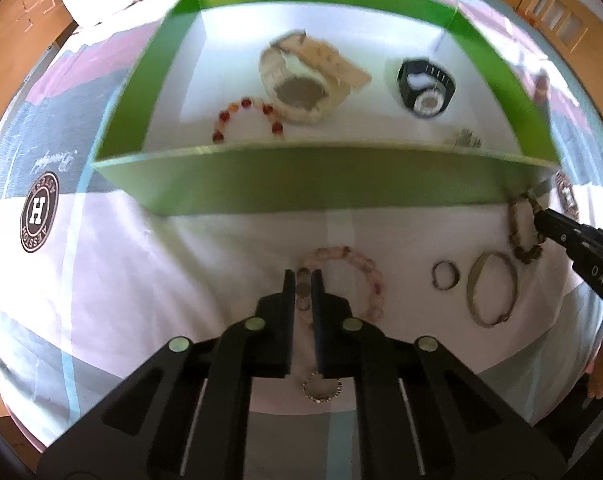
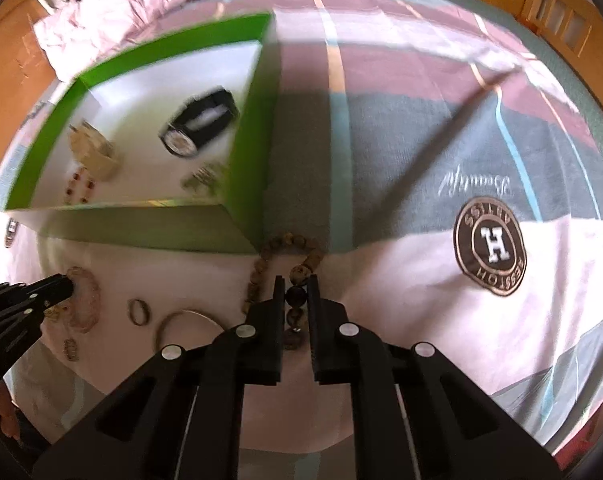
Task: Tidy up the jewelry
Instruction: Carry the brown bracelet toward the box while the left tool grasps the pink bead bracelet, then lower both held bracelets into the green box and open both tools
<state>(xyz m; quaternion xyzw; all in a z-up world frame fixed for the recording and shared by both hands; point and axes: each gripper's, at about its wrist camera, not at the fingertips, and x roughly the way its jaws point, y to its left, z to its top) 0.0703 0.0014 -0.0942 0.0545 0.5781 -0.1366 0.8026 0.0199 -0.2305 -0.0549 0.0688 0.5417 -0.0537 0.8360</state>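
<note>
A green box (image 1: 321, 184) fills the upper half of the left wrist view, its near wall standing between the loose pieces on the bedspread (image 1: 101, 300) and its white floor. Open cloth spreads left of the left gripper (image 1: 303, 280), whose fingers are clamped on a pink bead bracelet (image 1: 365, 276) at centre frame. In the right wrist view, the right gripper (image 2: 295, 286) has its fingers closed on a brown bead bracelet (image 2: 261, 268) lying against the box corner. A bangle (image 1: 491, 292), a small ring (image 1: 445, 276) and a studded ring (image 1: 322, 388) lie nearby. Inside the box sit a black watch (image 1: 425, 84), a beige watch (image 1: 301, 84) and a red bead bracelet (image 1: 247, 120).
</note>
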